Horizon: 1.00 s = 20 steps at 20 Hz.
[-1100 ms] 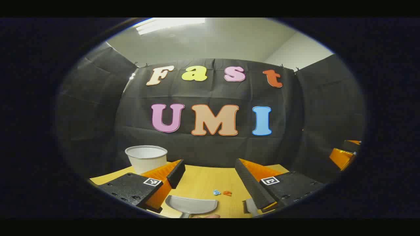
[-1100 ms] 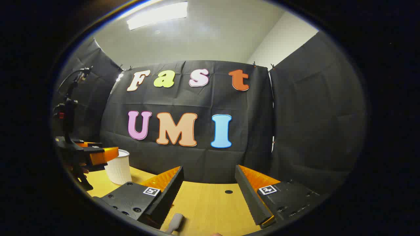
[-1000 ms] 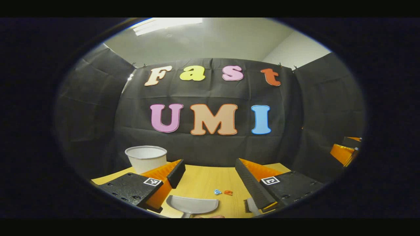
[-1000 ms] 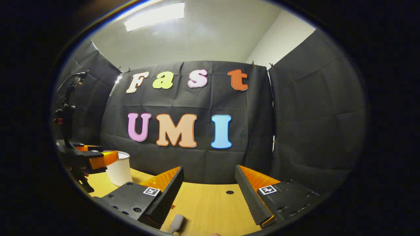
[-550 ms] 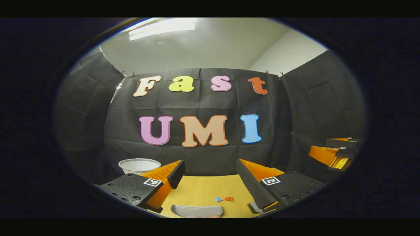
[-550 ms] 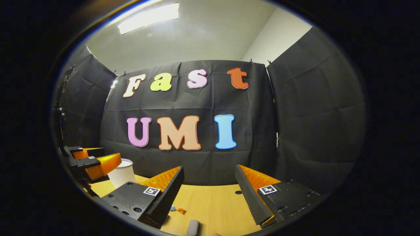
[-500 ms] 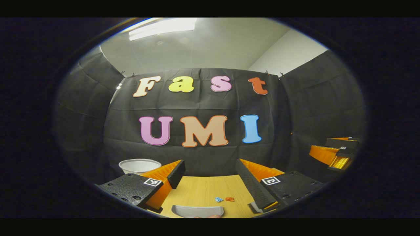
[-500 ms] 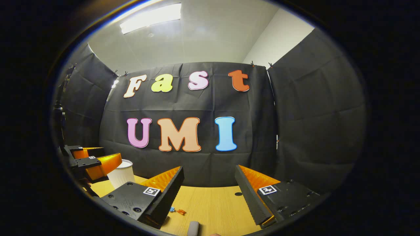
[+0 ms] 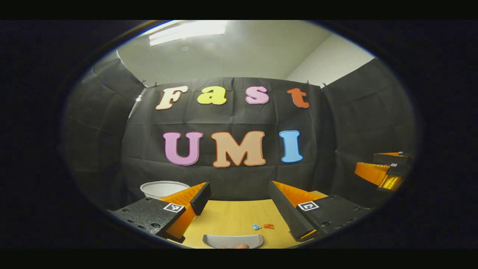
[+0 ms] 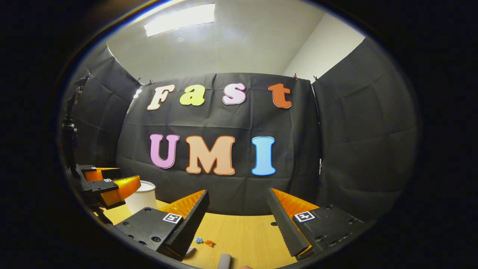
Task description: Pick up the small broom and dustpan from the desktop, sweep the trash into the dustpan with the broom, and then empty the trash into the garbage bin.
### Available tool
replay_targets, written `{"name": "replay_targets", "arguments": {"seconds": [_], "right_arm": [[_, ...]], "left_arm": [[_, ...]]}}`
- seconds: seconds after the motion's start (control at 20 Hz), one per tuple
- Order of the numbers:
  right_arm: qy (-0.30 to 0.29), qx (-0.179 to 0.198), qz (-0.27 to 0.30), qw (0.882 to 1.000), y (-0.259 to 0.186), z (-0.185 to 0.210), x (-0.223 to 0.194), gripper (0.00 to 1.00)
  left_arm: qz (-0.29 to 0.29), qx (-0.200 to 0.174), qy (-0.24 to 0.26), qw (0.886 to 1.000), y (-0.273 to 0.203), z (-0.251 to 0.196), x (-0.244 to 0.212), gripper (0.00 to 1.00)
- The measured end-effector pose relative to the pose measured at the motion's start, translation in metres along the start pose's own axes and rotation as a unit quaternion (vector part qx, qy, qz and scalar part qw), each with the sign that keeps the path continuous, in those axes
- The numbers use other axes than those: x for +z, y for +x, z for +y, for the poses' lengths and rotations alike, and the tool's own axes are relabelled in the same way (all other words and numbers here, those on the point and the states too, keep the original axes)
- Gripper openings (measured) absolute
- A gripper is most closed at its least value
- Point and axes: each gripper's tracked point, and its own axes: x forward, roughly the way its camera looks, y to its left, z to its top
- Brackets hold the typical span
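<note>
White garbage bin (image 9: 164, 188) stands beyond left claw (image 9: 239, 198), behind trash (image 9: 262, 226).

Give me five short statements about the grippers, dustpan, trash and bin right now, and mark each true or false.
1. Both jaws of the left gripper stand apart. True.
2. The dustpan is lifted off the desktop. False: it lies on the wood.
3. Two small trash bits, one blue and one orange, lie beside each other. True.
4. The trash is inside the white garbage bin. False: it lies on the desktop.
5. The right gripper is shut on the broom. False: it is open, holding nothing.
</note>
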Motion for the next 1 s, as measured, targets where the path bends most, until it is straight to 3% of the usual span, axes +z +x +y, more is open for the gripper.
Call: {"name": "replay_targets", "arguments": {"seconds": [0.15, 0.75, 1.0], "right_arm": [[0.002, 0.007, 0.003, 1.000, 0.006, 0.002, -0.006, 0.92], [0.017, 0.006, 0.030, 0.999, 0.011, 0.001, -0.020, 0.92], [0.019, 0.013, 0.049, 0.999, 0.010, 0.010, -0.030, 0.92]], "left_arm": [[0.009, 0.004, -0.013, 1.000, -0.001, -0.001, -0.006, 0.95], [0.018, 0.001, 0.025, 1.000, -0.009, -0.002, -0.011, 0.93], [0.037, -0.003, 0.017, 0.999, -0.008, 0.001, -0.025, 0.99]]}}
